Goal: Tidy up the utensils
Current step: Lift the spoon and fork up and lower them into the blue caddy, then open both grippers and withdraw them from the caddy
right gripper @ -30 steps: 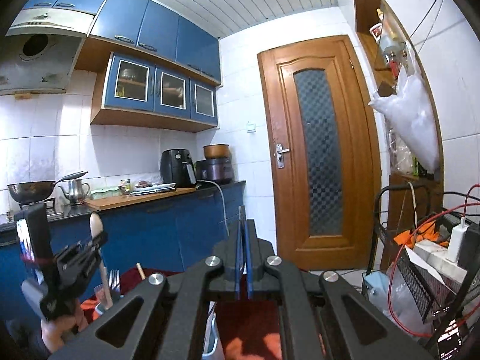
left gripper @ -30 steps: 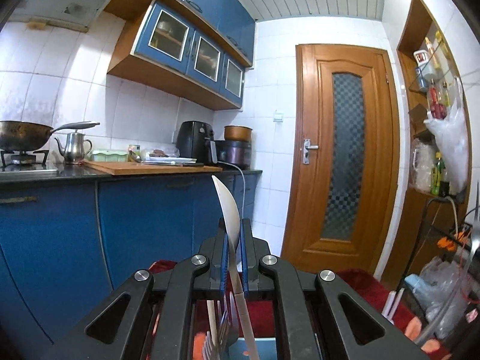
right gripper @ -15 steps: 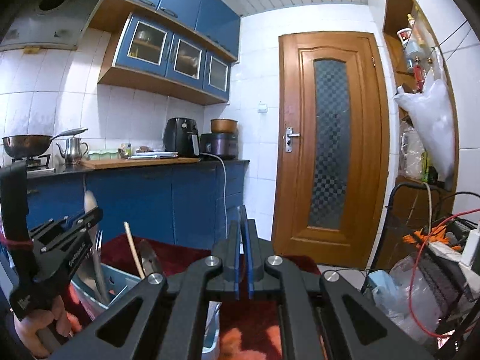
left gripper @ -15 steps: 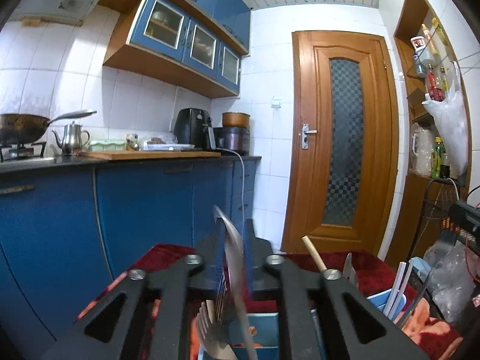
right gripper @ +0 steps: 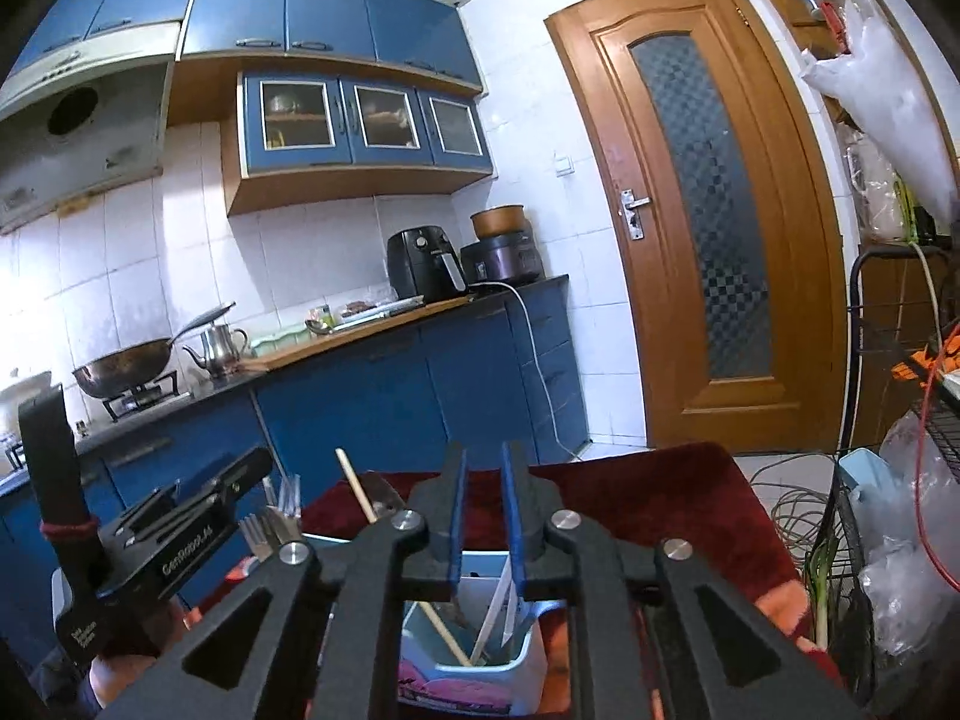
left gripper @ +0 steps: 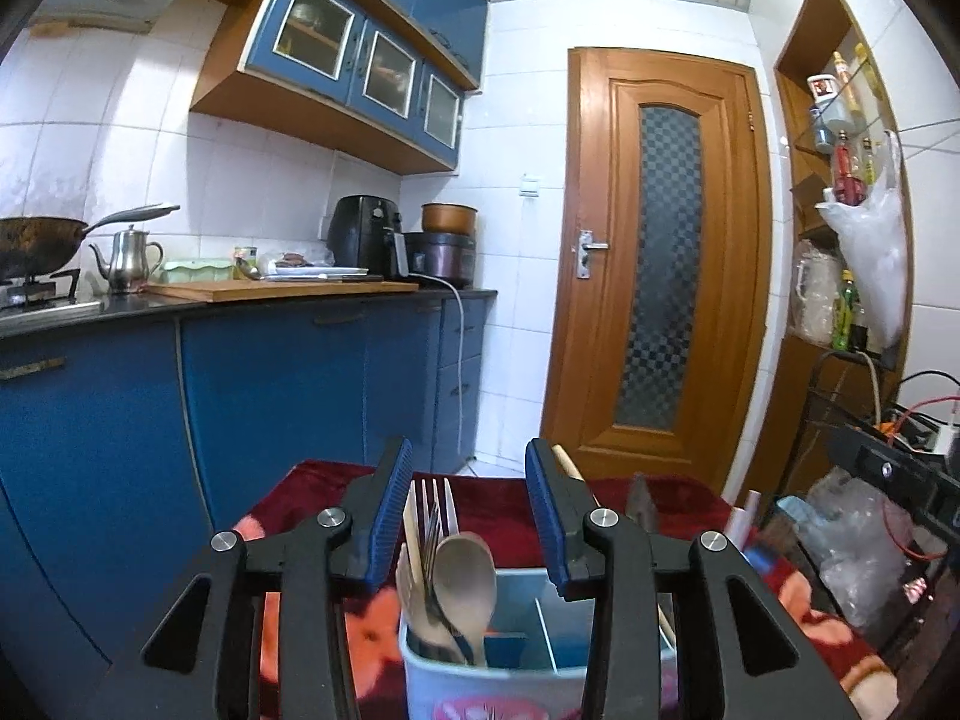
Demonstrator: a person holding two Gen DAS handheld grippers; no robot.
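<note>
The left tongs (left gripper: 468, 516) are opening, pads clear of the spoon (left gripper: 465, 570), which stands beside forks (left gripper: 433, 516) in the left compartment of the blue caddy (left gripper: 420, 672). The right tongs (right gripper: 483, 516) are opening over the caddy's other end, nothing between them. Risk: withdrawing carelessly could snag upright handles and tip the caddy off the red-covered table (left gripper: 498, 498).
</note>
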